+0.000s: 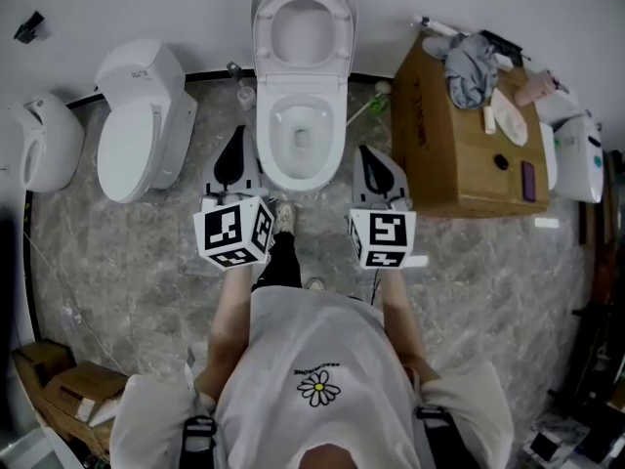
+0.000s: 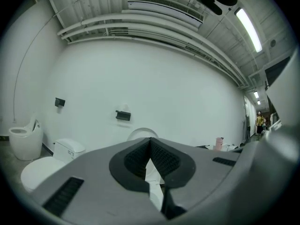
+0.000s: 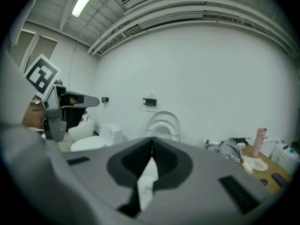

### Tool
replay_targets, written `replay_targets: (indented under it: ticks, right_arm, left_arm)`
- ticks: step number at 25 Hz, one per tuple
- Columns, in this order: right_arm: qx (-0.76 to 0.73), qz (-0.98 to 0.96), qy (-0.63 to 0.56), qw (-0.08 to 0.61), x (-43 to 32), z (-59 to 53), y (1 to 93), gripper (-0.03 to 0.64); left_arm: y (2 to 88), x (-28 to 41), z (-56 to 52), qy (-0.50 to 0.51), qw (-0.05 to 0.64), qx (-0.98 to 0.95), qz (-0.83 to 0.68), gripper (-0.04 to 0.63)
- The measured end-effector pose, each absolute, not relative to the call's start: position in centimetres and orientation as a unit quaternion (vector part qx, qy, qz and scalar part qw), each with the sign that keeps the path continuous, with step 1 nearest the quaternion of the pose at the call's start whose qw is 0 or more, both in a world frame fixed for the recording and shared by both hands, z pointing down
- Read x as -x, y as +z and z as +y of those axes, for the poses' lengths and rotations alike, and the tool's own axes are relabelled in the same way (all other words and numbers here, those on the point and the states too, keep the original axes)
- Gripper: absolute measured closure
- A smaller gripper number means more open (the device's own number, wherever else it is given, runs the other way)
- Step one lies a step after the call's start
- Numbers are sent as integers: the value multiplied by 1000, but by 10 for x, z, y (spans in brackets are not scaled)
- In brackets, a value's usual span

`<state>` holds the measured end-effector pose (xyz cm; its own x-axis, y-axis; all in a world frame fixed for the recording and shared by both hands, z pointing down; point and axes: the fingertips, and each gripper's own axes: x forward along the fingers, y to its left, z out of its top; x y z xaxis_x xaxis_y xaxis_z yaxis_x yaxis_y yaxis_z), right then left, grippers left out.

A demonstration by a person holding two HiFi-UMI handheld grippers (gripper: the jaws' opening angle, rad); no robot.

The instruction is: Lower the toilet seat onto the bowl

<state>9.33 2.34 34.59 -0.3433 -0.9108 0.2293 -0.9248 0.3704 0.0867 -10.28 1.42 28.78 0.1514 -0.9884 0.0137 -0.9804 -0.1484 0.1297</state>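
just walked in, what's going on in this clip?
A person stands facing a toilet bowl with a gripper in each hand. The left gripper and right gripper hover on either side of the bowl's front, fingers shut, holding nothing. The seat stands upright against the wall, not yet lowered. A second toilet with its lid down sits to the left, a cluttered cardboard box to the right.

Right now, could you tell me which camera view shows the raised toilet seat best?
The head view: the toilet seat shows whole, upright above the open bowl. The left gripper view shows only its top arc; the right gripper view shows its upper part, small and blurred.
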Motion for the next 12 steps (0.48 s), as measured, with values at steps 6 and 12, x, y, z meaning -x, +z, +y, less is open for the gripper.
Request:
replay_targets:
  ticks: [6, 12]
  right_arm:
    - [-567, -814, 15, 127, -63, -58, 333, 588]
    - [-586, -799, 24, 134, -45, -138, 335, 588]
  left_arm:
    - [287, 128, -71, -34, 59, -763, -643, 569]
    - [294, 146, -157, -29, 61, -776, -628, 569]
